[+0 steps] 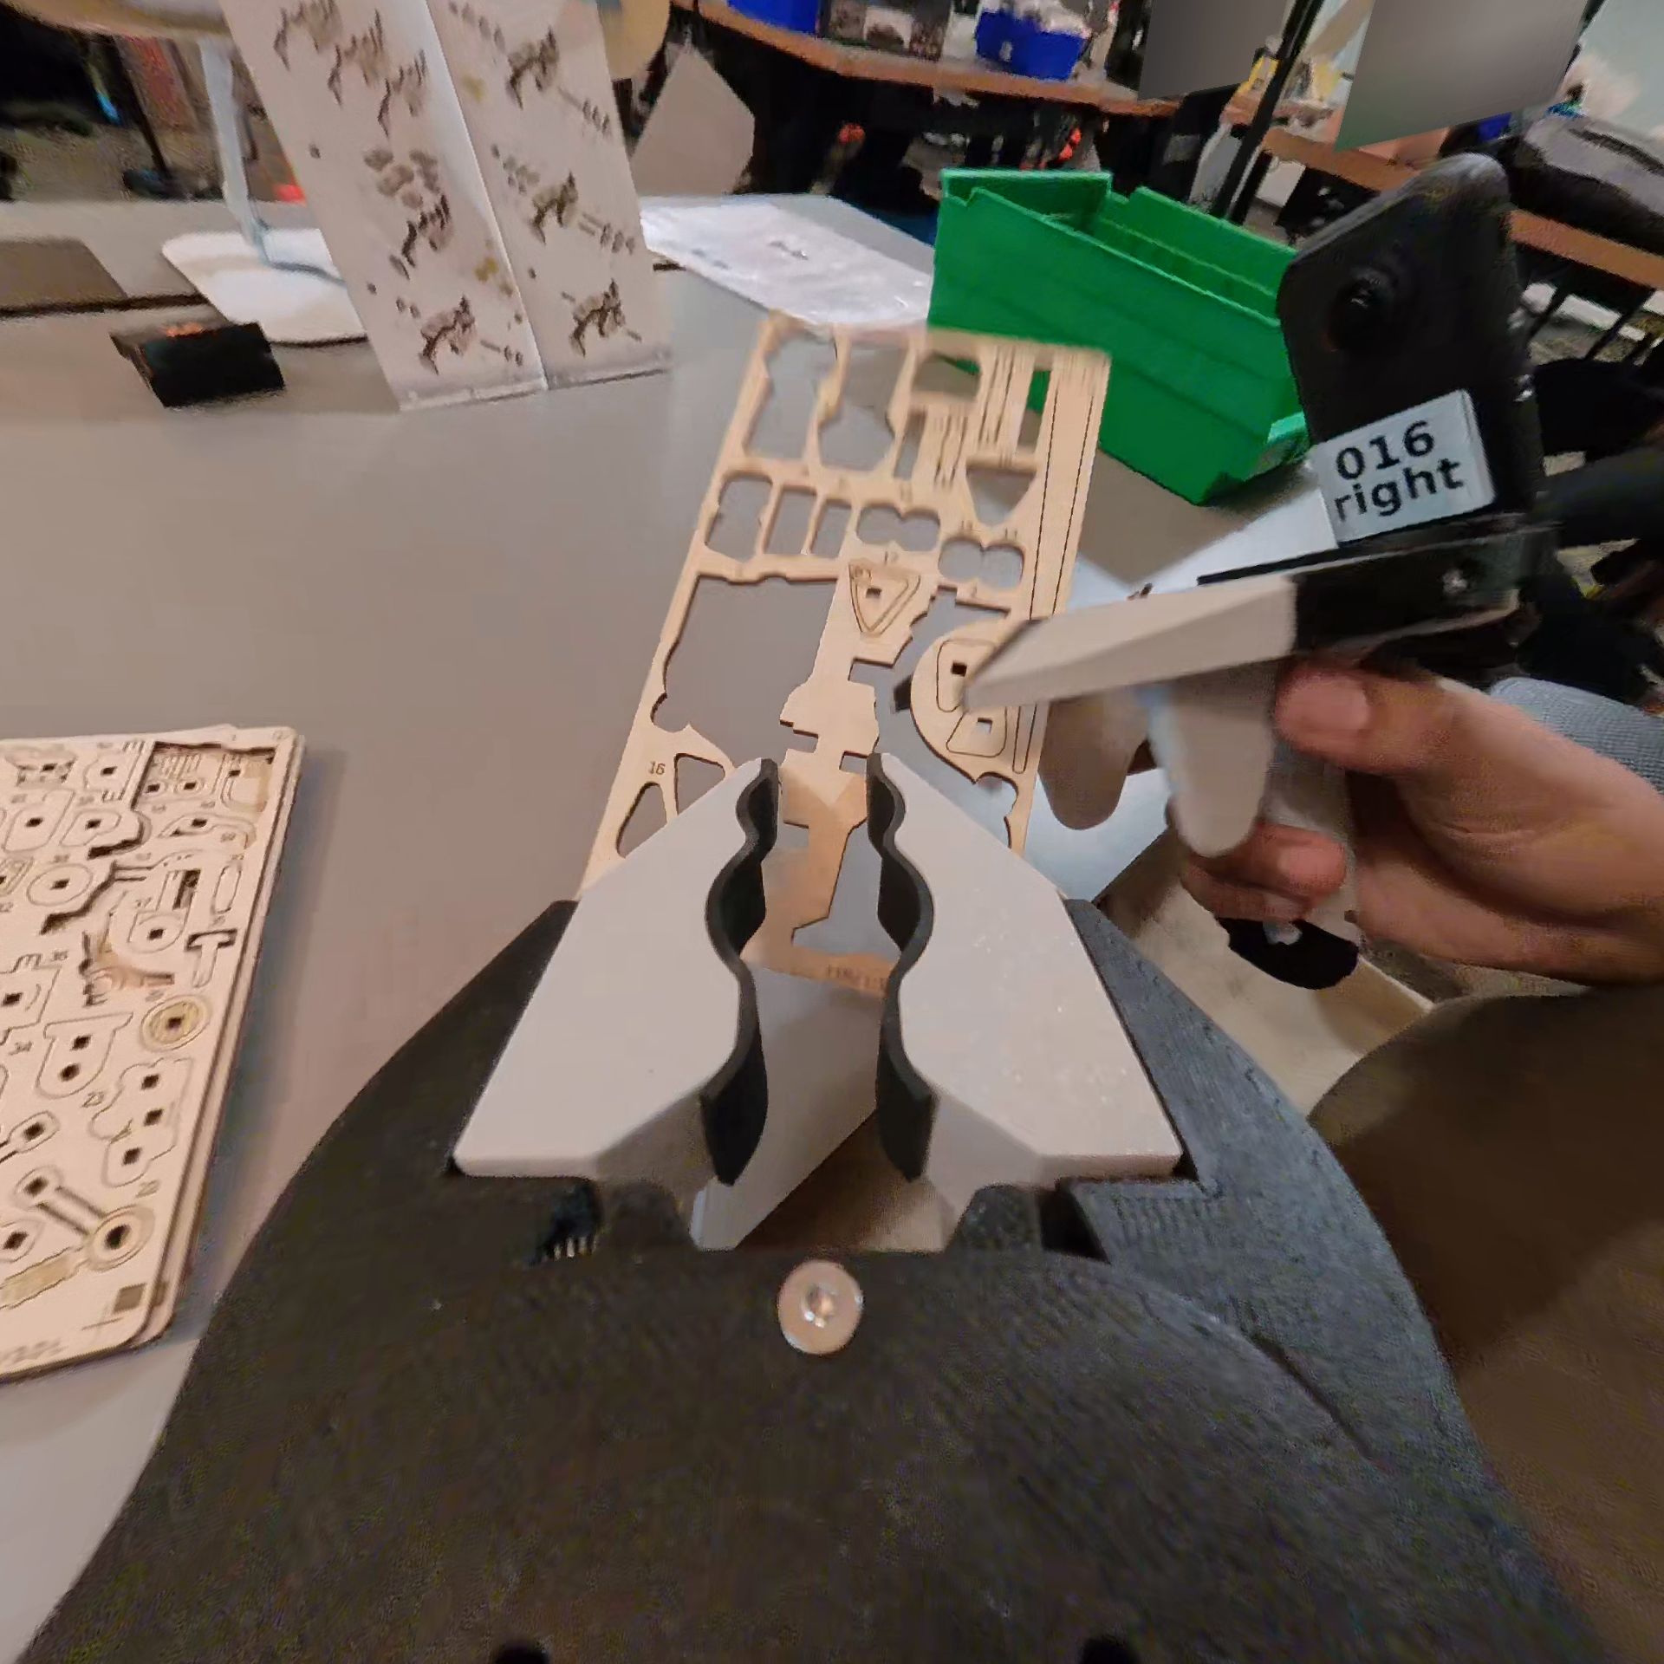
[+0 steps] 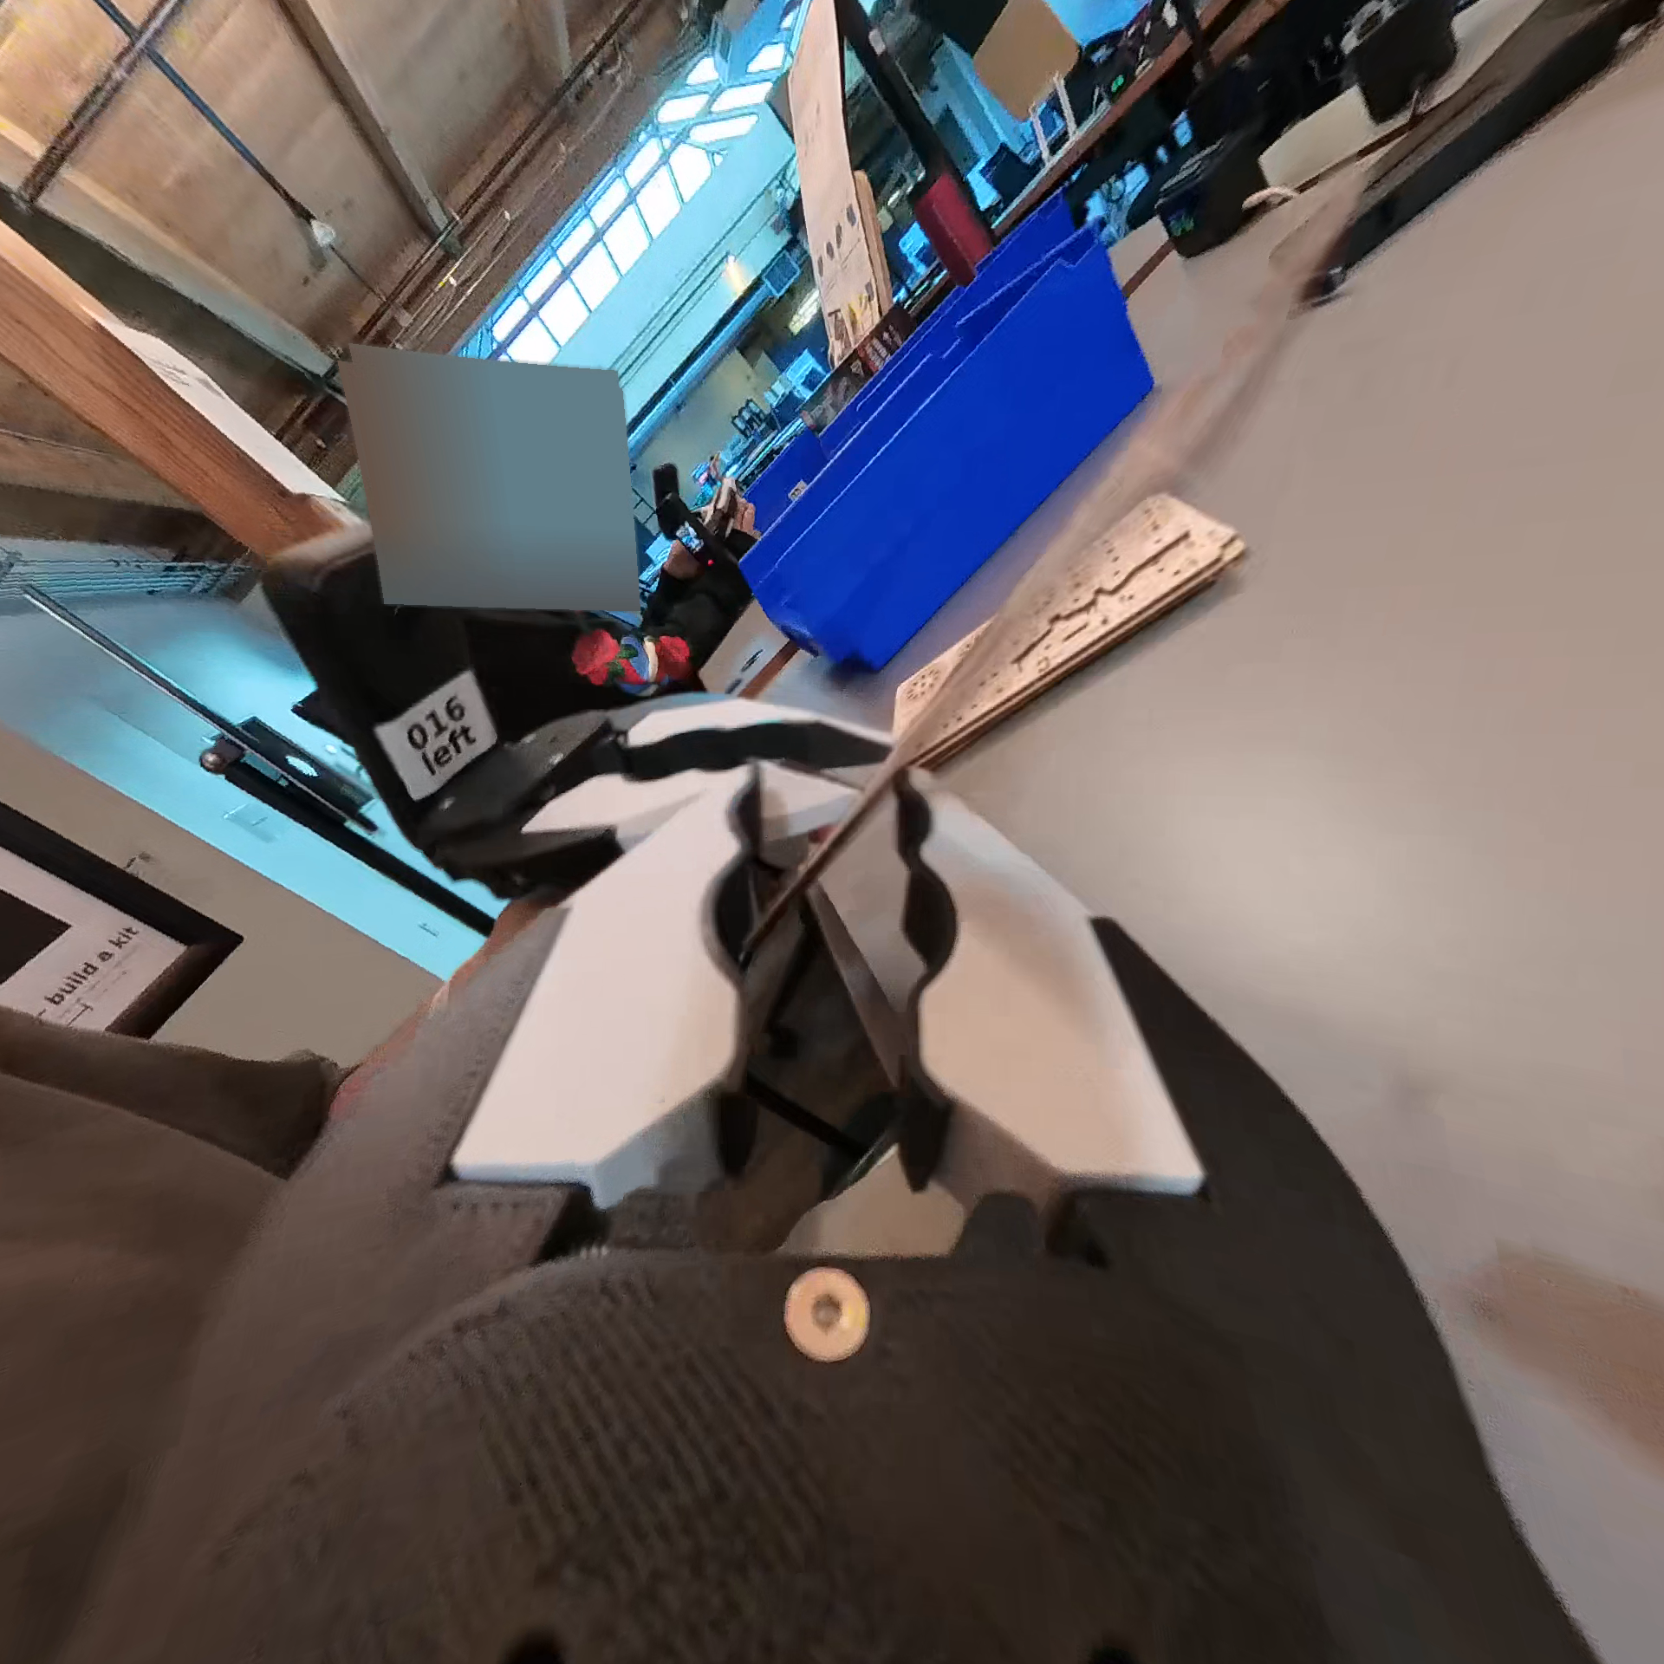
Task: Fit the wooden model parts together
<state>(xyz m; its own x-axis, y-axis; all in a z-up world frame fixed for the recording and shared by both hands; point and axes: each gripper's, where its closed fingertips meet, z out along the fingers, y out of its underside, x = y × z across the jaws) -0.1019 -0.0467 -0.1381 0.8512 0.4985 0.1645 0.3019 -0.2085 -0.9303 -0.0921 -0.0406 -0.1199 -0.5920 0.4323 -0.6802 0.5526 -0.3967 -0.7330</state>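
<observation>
A thin laser-cut plywood sheet (image 1: 846, 630) stands tilted above a grey table (image 1: 405, 585), its long axis running up and away from the left gripper (image 1: 815, 783), whose two grey fingers with black wavy pads are clamped on the sheet's lower edge. From the right, the right gripper (image 1: 968, 693) comes in almost side-on, its long grey finger pointing leftward at a rounded, still-attached part (image 1: 945, 711) low on the sheet's right side, just above and beside the left gripper's tips. In the right wrist view the sheet shows only as a thin dark edge (image 2: 837, 846) passing between that gripper's fingers, which stand slightly apart around it; whether either pad touches the wood cannot be told. The right gripper is the nearer tool to the rounded part, so freeing it looks to turn on pushing or pinching across the sheet's thickness while the left gripper steadies the frame. The sheet is pale wood with dark burnt cut lines, and most of its openings are already empty, leaving a lattice-like frame. A stack of uncut part sheets (image 1: 117, 1035) lies flat on the table to the left, and a green bin (image 1: 1107, 306) sits behind.
</observation>
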